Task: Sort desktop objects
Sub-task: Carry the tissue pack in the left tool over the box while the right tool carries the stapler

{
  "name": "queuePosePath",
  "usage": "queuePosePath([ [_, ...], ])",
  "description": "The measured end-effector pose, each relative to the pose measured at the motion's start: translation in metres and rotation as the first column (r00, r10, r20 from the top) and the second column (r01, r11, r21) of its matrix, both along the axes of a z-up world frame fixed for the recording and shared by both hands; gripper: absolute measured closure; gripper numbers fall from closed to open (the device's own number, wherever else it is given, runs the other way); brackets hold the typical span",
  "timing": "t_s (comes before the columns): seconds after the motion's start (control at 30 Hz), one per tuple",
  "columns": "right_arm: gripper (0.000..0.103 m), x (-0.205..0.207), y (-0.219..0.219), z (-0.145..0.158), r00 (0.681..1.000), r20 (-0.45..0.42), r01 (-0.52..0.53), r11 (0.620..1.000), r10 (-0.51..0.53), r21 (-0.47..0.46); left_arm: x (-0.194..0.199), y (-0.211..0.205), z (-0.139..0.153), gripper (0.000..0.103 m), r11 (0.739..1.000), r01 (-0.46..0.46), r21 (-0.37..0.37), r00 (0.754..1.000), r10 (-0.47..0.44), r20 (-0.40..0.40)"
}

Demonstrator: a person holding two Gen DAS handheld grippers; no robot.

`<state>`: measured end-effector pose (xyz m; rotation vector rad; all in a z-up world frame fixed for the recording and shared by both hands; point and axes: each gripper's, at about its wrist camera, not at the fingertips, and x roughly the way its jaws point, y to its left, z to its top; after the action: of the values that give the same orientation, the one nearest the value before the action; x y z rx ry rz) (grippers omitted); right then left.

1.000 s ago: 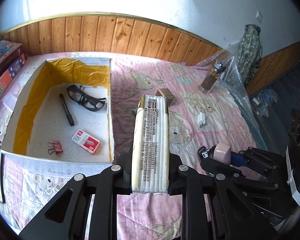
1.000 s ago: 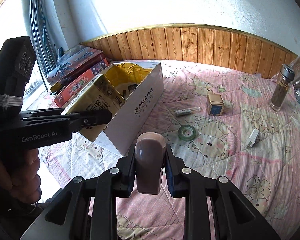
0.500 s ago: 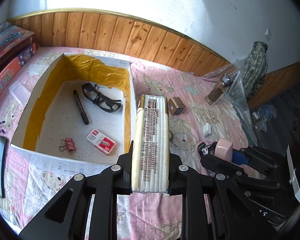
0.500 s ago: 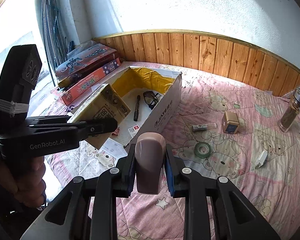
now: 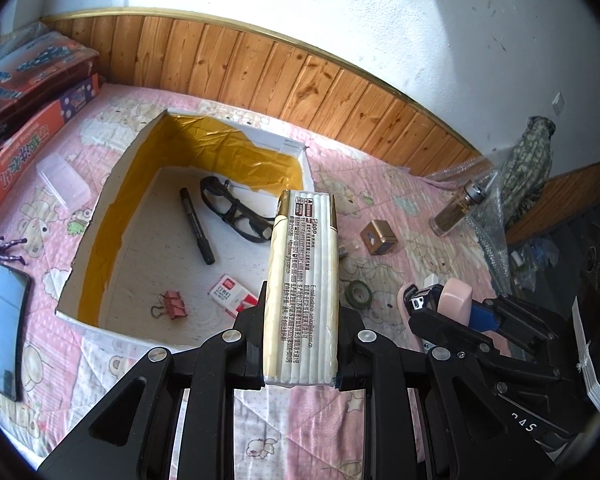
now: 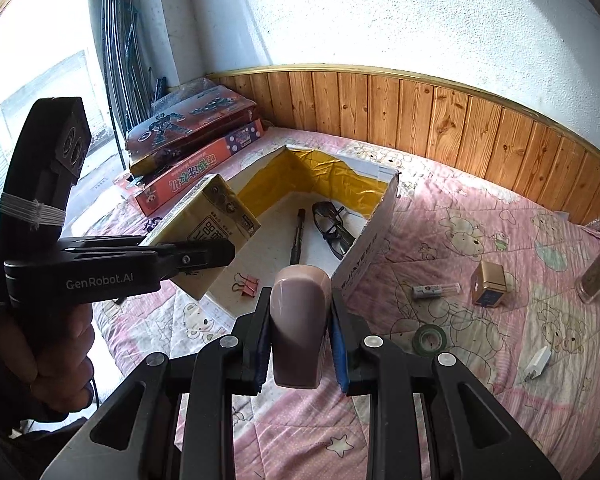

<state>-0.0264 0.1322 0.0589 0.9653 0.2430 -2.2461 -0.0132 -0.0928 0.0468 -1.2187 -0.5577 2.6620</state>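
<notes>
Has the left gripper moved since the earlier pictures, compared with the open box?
Yes. The left gripper, shut on the tissue pack, has shifted leftward toward the open box; the pack now overlaps it.

Wooden wall panelling (image 5: 284, 80) was seen behind the bed, under a white plaster wall (image 6: 380, 12). A camo-patterned cloth bundle (image 5: 530, 168) was propped in the corner, and window bars (image 6: 120, 40) were spotted on the far side.

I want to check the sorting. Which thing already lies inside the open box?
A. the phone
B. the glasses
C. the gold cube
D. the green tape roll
B: the glasses lie on the floor of the box, beside a marker.
</notes>
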Motion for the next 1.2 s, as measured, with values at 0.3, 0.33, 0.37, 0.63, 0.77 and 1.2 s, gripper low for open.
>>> queuePosePath([
  [0.3,0.076,-0.017,-0.021,-0.002,0.998,0.007,-0.056,0.998,0.056,0.012,-0.013,-0.024,-0.008,0.081,0.998,-0.063,-0.002,0.997,0.063,0.034],
  [0.33,0.076,-0.020,-0.023,-0.003,0.998,0.009,-0.061,0.998,0.060,0.012,-0.016,-0.026,-0.009,0.081,0.998,-0.068,-0.002,0.997,0.068,0.039],
  [0.37,0.076,-0.022,-0.025,-0.003,0.998,0.011,-0.065,0.998,0.065,0.012,-0.017,-0.028,-0.010,0.081,0.997,-0.073,-0.003,0.996,0.074,0.043],
  [0.63,0.076,-0.041,-0.036,-0.009,0.994,0.048,-0.097,0.995,0.097,-0.004,-0.032,-0.036,-0.020,0.081,0.995,-0.099,-0.022,0.991,0.101,0.091],
  [0.77,0.076,-0.048,-0.042,-0.013,0.992,0.060,-0.112,0.994,0.112,-0.003,-0.040,-0.040,-0.025,0.081,0.993,-0.110,-0.030,0.987,0.113,0.118],
  [1.2,0.076,-0.082,-0.064,-0.029,0.982,0.110,-0.157,0.988,0.155,0.008,-0.066,-0.053,-0.042,0.081,0.992,-0.127,-0.021,0.972,0.129,0.195],
])
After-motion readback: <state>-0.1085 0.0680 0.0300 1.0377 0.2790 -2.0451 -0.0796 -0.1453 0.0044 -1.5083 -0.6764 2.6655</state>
